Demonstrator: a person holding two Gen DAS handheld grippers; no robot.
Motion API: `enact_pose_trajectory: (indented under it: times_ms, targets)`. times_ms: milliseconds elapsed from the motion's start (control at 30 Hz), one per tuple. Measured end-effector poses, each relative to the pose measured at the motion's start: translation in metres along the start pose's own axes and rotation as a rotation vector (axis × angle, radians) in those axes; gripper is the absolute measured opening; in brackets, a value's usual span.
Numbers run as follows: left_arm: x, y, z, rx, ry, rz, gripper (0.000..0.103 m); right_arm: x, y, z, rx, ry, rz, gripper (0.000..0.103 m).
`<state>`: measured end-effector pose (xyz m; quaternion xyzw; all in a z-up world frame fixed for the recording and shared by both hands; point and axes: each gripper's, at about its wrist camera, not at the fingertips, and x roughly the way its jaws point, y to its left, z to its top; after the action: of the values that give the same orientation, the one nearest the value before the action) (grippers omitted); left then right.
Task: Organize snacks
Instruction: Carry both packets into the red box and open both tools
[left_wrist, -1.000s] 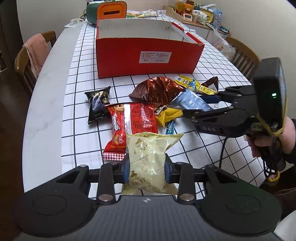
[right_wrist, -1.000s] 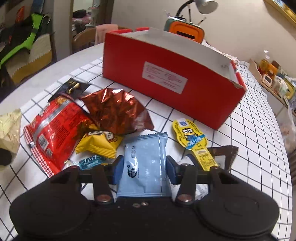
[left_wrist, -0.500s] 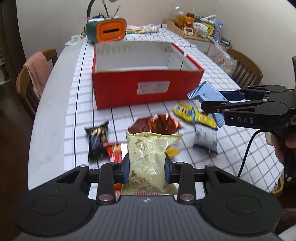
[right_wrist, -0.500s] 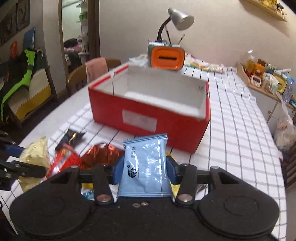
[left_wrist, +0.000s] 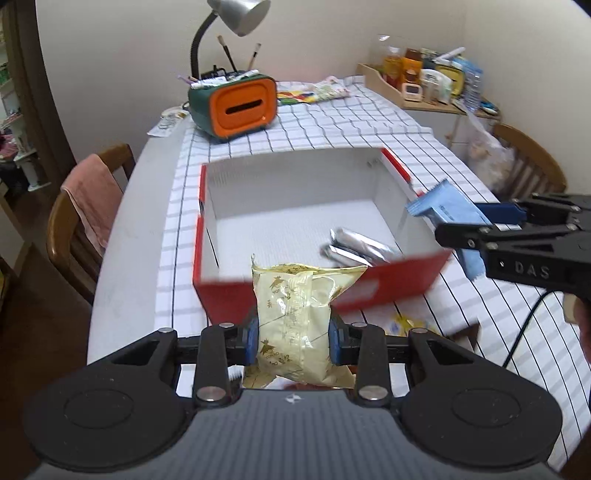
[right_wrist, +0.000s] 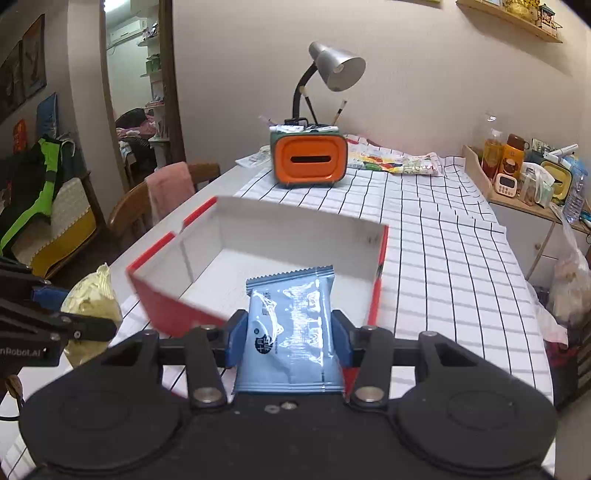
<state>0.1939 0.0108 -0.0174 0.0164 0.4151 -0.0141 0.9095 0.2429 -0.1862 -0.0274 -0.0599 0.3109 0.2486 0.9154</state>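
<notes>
My left gripper (left_wrist: 293, 338) is shut on a pale yellow snack bag (left_wrist: 295, 317), held above the near wall of the red box (left_wrist: 391, 284). Silver packets (left_wrist: 354, 245) lie on the box's white floor. My right gripper (right_wrist: 287, 341) is shut on a light blue packet (right_wrist: 291, 332), raised over the near right corner of the red box (right_wrist: 162, 302). In the left wrist view the right gripper (left_wrist: 476, 223) and its blue packet (left_wrist: 443, 206) hang at the box's right wall. In the right wrist view the yellow bag (right_wrist: 92, 299) shows at the left.
An orange and green holder (left_wrist: 236, 105) with a lamp (left_wrist: 236, 14) stands beyond the box. A wooden tray of bottles (left_wrist: 424, 81) sits at the far right. Chairs (left_wrist: 85, 221) flank the checked tablecloth (left_wrist: 332, 122). Some snacks (left_wrist: 406, 323) lie near the box's front.
Both grippers have risen and moved forward with their packets, from the snack pile on the cloth to above the red box. The box's inside has come into view.
</notes>
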Motion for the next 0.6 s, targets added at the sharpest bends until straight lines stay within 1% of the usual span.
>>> enact_pose_trajectory:
  times_ms: [133,267,500,600]
  targets:
    - [0.024,0.001,0.028,-0.006,0.02,0.033,0.034,0.026,-0.014,0.015,0.004,0.033,0.018,0.047]
    - [0.048,0.0,0.049,-0.009,0.044,0.074,0.034,0.05,-0.023,0.023,0.012,0.078,0.033,0.047]
    - [0.086,-0.001,0.07,-0.009,0.103,0.141,0.034,0.087,-0.024,0.034,-0.026,0.124,0.06,0.047]
    - [0.103,0.0,0.074,0.001,0.133,0.176,0.034,0.1,-0.022,0.037,-0.048,0.146,0.078,0.047]
